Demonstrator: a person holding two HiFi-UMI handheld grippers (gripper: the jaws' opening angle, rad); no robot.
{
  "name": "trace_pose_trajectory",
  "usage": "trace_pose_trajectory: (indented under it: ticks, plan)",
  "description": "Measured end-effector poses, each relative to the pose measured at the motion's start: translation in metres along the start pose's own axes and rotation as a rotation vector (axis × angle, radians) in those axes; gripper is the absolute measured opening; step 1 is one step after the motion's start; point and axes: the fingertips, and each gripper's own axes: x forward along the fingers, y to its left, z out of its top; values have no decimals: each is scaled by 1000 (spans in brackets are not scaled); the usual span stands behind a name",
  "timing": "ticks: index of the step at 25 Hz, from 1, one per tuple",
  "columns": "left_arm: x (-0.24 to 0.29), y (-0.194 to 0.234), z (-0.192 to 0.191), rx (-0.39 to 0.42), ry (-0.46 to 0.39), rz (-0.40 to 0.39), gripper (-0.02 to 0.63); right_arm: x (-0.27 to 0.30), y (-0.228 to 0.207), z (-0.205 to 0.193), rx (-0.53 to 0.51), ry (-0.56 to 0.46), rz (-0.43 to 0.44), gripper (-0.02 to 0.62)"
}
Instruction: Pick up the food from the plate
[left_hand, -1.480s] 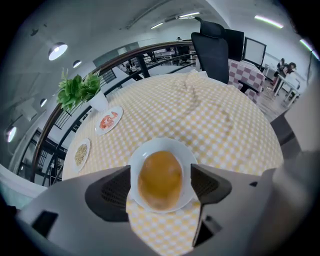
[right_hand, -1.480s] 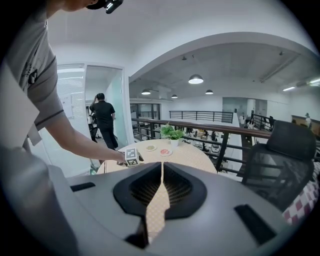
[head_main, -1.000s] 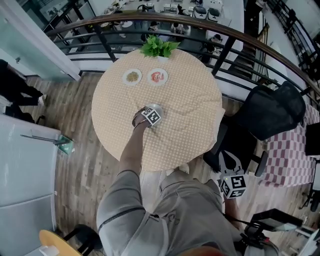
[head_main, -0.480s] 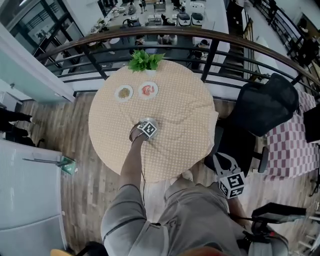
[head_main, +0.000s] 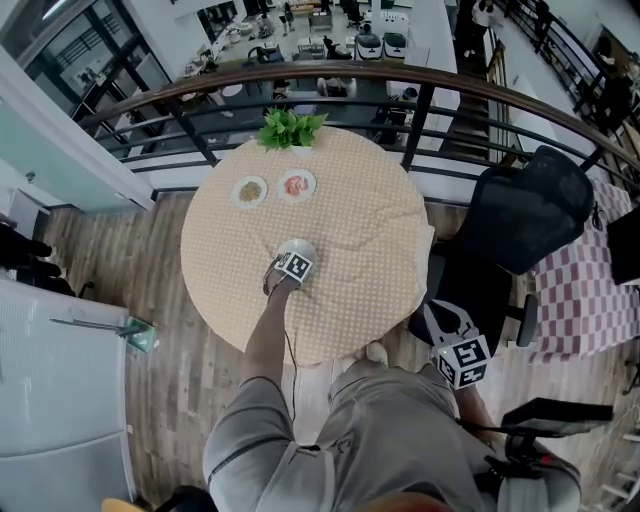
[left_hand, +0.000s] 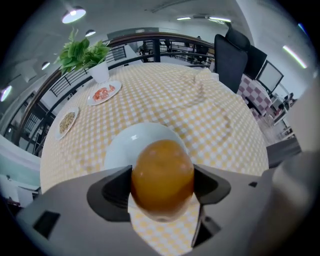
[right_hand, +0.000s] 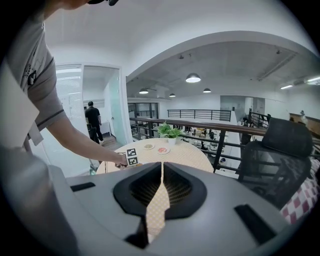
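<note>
L gripper (left_hand: 162, 186): fingers (left_hand: 114, 189) clamped on round orange-brown food (left_hand: 162, 170), right over white plate (left_hand: 122, 145) on checkered desk (head_main: 360, 230). R gripper (right_hand: 161, 190): fingers together, nothing betw. them, off the desk at person's side. Two small plates (head_main: 249, 190) sit by plant (head_main: 290, 128) at far edge.

A round table (head_main: 350, 290) is covered by a yellow-and-white checked cloth (head_main: 380, 215), creased on its right side. At the far edge stands a potted plant (head_main: 290, 128). Just in front of it, side by side, lie a plate of brownish grains (head_main: 249, 190) and a plate of red pieces (head_main: 297, 184). Nearer the middle lies a white plate (left_hand: 117, 145).
</note>
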Motion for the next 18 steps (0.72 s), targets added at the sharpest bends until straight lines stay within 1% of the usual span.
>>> trace_pose_trajectory:
  ticks: [3, 5, 7, 9, 10, 11, 13, 14, 15, 18]
  plan:
    - [-14, -9, 5, -40, -55, -9, 370, 5, 4, 5, -21, -10, 46, 21]
    - [-28, -22, 10, -27, -105, -18, 370, 10, 7, 4, -26, 3, 73, 21]
    - [-46, -31, 10, -2, -134, -5, 370, 16, 8, 3, -24, 18, 94, 21]
    - [-67, -37, 12, -5, -178, 9, 370, 21, 7, 9, -30, 12, 110, 21]
    - [-76, -39, 12, -32, -206, 7, 370, 24, 6, 13, -37, 5, 121, 21]
    - [-83, -41, 13, -79, -241, -6, 370, 27, 4, 17, -47, -1, 134, 21]
    - [-99, -48, 17, -200, -332, -57, 370, 33, 3, 24, -71, -9, 165, 21]
    - [-113, -52, 21, -248, -377, -73, 370, 36, 2, 26, -83, -12, 178, 21]
    - [-130, -54, 25, -282, -421, -76, 370, 40, 3, 28, -92, -15, 190, 21]
    - [-184, -55, 36, -340, -576, -57, 370, 58, 12, 38, -117, -29, 239, 21]
